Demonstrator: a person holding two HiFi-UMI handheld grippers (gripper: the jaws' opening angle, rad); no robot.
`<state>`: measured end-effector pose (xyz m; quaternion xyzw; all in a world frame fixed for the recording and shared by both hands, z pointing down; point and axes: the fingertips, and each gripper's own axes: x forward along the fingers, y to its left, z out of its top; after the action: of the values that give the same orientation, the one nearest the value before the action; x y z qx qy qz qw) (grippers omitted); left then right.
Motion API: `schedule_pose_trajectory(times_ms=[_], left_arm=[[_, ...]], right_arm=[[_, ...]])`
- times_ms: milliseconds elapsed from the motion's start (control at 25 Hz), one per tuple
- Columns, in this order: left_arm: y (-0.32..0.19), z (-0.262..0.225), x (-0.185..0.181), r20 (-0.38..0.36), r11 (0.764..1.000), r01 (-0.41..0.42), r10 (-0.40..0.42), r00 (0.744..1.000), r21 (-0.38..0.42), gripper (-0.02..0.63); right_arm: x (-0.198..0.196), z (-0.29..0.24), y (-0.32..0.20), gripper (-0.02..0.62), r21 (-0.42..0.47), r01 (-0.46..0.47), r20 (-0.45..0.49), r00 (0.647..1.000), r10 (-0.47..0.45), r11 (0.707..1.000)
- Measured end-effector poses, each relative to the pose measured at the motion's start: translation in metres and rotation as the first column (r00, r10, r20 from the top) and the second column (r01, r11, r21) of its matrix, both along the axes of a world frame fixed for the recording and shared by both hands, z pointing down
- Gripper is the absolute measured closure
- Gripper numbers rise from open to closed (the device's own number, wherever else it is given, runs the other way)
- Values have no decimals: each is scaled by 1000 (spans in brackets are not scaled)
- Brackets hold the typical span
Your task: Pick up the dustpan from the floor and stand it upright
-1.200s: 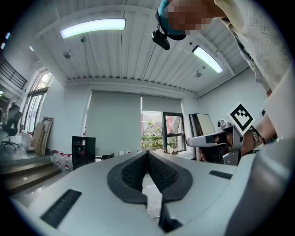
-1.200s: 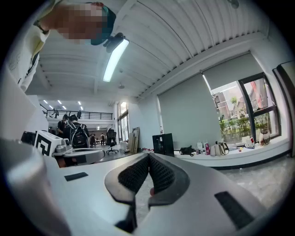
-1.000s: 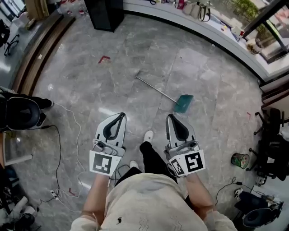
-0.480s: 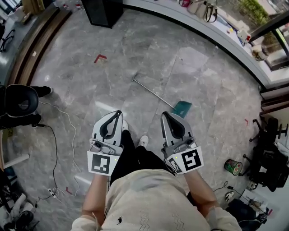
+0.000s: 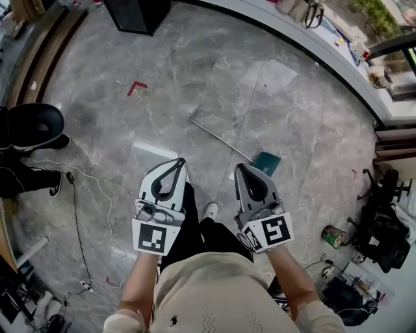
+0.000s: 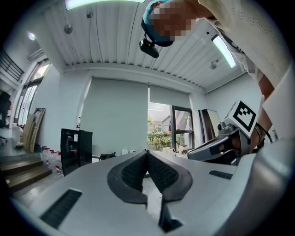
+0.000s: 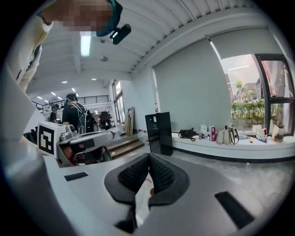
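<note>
The dustpan (image 5: 266, 163) lies flat on the grey marble floor (image 5: 195, 58), its teal pan to the right and its long metal handle (image 5: 221, 138) running up and left from the pan. In the head view the right gripper (image 5: 241, 168) shows just left of the pan, its tip close under the lower end of the handle, but it is held up in the air and touches neither. Its jaws are pressed together at the tips with nothing between them. The left gripper (image 5: 178, 161) is held level beside it, farther left of the dustpan and apart from the handle. Its jaws are likewise closed and empty. The person's white shoe (image 5: 210, 209) stands on the floor below the handle, between the two grippers. Well up and left of the dustpan there is a red tape mark (image 5: 136, 86), and beyond it a black cabinet (image 5: 133, 13). A white cable (image 5: 91, 188) trails over the floor far to the left of the dustpan. A small green container (image 5: 333, 235) stands down and right of the pan, and a white ledge (image 5: 292, 36) curves past above it.
</note>
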<state>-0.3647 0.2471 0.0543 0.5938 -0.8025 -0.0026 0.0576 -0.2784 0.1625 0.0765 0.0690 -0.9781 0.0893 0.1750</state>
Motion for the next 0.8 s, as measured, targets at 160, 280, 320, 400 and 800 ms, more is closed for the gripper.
schedule_pose_trajectory(times_ms=[160, 280, 320, 400, 800], left_arm=[[-26, 24, -48, 11, 996, -85, 86, 996, -35, 595], [-49, 45, -84, 41, 993, -116, 117, 992, -11, 595], [-58, 58, -93, 46, 993, -120, 120, 992, -1, 595], [-73, 96, -105, 45, 992, -122, 122, 991, 4, 595], [-116, 358, -130, 81, 986, -154, 159, 984, -71, 595]], right_arm=[[-61, 46, -19, 577, 36, 86, -119, 990, -81, 996], [-103, 120, -43, 577, 99, 159, -211, 968, -136, 982], [-113, 156, -53, 577, 106, 168, -251, 958, -137, 980], [-124, 238, -72, 577, 65, 163, -340, 931, -131, 985], [-139, 589, -90, 577, -67, 215, -638, 741, -208, 974]])
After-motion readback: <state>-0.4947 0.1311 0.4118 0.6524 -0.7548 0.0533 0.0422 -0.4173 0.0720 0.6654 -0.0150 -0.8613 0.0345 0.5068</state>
